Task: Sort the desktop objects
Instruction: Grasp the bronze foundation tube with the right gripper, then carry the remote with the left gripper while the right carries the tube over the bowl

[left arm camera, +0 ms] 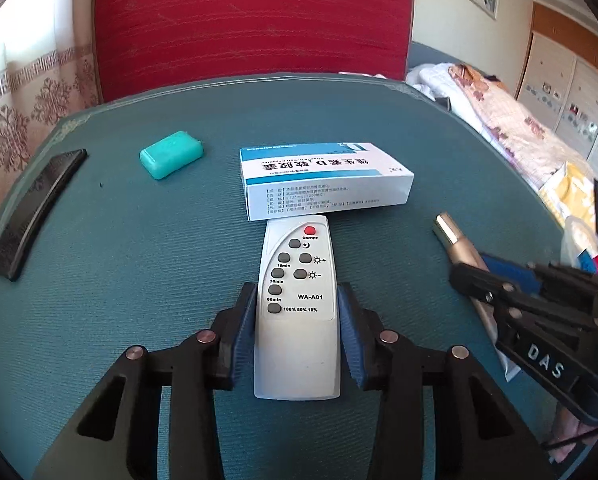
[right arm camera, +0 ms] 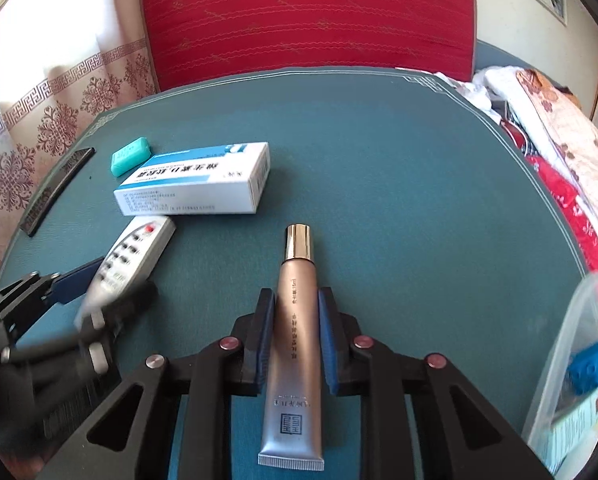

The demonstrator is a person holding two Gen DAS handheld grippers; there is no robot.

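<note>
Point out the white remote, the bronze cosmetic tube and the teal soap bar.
White plastic remote control (left arm camera: 299, 320): left wrist view, lower body.
Bronze cosmetic tube with gold cap (right arm camera: 295, 344): right wrist view, mid-body.
Teal rectangular soap bar (left arm camera: 171, 154): left wrist view, top face.

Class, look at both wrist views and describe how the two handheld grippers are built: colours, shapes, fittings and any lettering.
Both the left gripper and the right gripper are matte black, with angular linkage arms bearing slot-shaped cut-outs, round silver pivot pins, and two fingers faced with blue ribbed pads. Seen from the left wrist view, the right gripper's body carries raised pale letters "DAS". No sleeves or cables are clearly visible.
</note>
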